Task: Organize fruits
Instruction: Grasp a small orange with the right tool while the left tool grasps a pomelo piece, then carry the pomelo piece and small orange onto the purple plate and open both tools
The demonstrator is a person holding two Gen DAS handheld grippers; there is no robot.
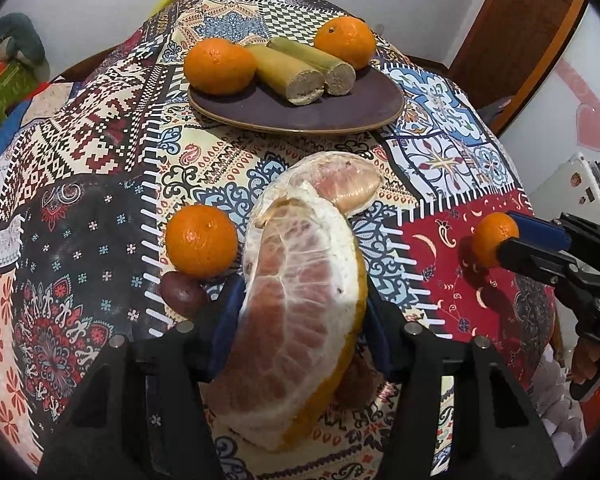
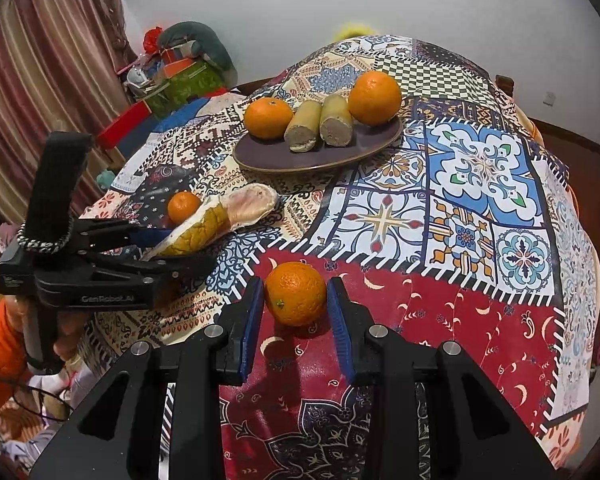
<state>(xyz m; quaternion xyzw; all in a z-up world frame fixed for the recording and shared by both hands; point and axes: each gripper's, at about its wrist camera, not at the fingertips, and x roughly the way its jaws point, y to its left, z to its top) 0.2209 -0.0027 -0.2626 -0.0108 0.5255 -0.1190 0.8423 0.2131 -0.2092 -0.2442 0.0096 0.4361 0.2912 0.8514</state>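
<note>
We see the left tongs [image 1: 300, 316] clenched on a large wedge of peeled pomelo with pink flesh, white pith and a strip of yellow rind [image 1: 300, 300], their blue pads [image 1: 226, 328] pressed against both of its flanks; the wedge reaches forward past the fingertips above the tabletop, which is covered by a bright patchwork-patterned cloth [image 1: 440, 160]. In the right wrist view the same wedge [image 2: 212, 224] sticks out of those tongs toward the plate, rind side up. Just left of the wedge a small orange mandarin [image 1: 202, 240] sits on the cloth, touching a dark reddish-brown date-like fruit [image 1: 180, 292] that lies at its near side. The right tongs [image 2: 296, 300] hold a second small orange mandarin [image 2: 296, 294] over the red patch of the cloth, a blue pad [image 2: 252, 312] against each side of it; whether it rests on the cloth or hangs just above it we cannot tell. Farther back stands a dark purple oval ceramic plate [image 1: 300, 114], well apart from both tongs. On it lie two short cut pieces of pale yellow-green sugar cane [image 1: 288, 70], side by side with their cut ends toward us, flanked by one round orange mandarin on the left [image 1: 220, 66] and another on the right [image 1: 344, 42]. A sleeve of orange fabric [image 2: 0, 360] shows behind the left handle.
</note>
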